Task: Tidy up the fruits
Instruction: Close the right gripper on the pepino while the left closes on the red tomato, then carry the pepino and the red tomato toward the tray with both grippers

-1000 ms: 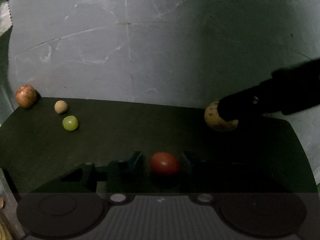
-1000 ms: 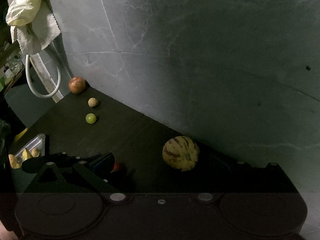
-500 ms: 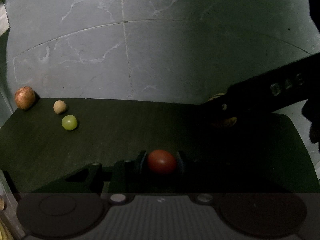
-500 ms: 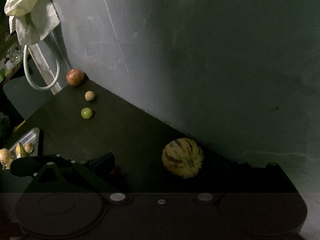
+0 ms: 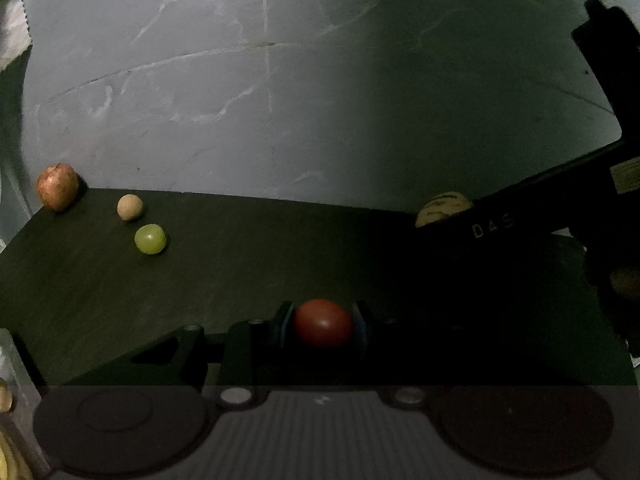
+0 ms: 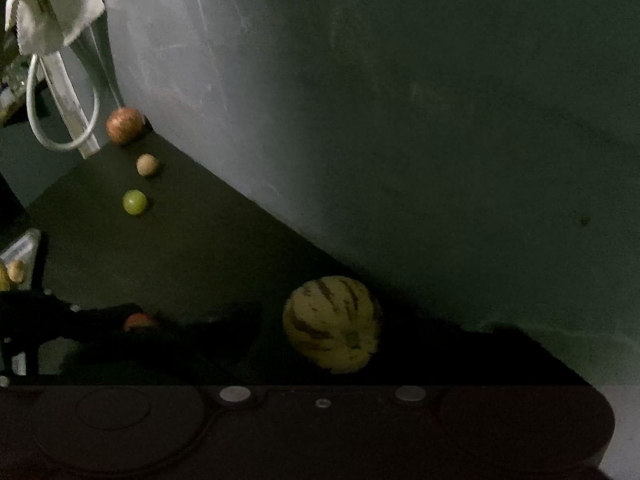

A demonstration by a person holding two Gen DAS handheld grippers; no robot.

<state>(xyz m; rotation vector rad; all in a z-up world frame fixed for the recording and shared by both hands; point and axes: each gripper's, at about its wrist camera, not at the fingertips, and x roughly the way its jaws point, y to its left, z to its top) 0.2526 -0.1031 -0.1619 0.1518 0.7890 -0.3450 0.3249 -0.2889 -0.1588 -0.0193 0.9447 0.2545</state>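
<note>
Counted around the striped yellow melon (image 6: 332, 322): one such melon. One red tomato (image 5: 323, 322) sits nearer the viewer than the melon. Far to the melon's left lie one green round fruit (image 5: 150, 239), one small tan round fruit (image 5: 129, 207) and one reddish apple-like fruit (image 5: 57, 186). One pale cloth (image 6: 52, 8) and one white cable loop (image 6: 60, 112) hang beyond those.

The left gripper (image 5: 323, 322) points downward at a slant, low over the surface, its two pads pressed against either side of a red fruit (image 5: 323, 322). The right gripper (image 6: 332, 332) also slants downward; its jaws have just been closing, with a striped fruit (image 6: 332, 322) between them. Its fingers are lost in shadow, so contact cannot be told. From the left wrist view its dark body reaches in from the right.
</note>
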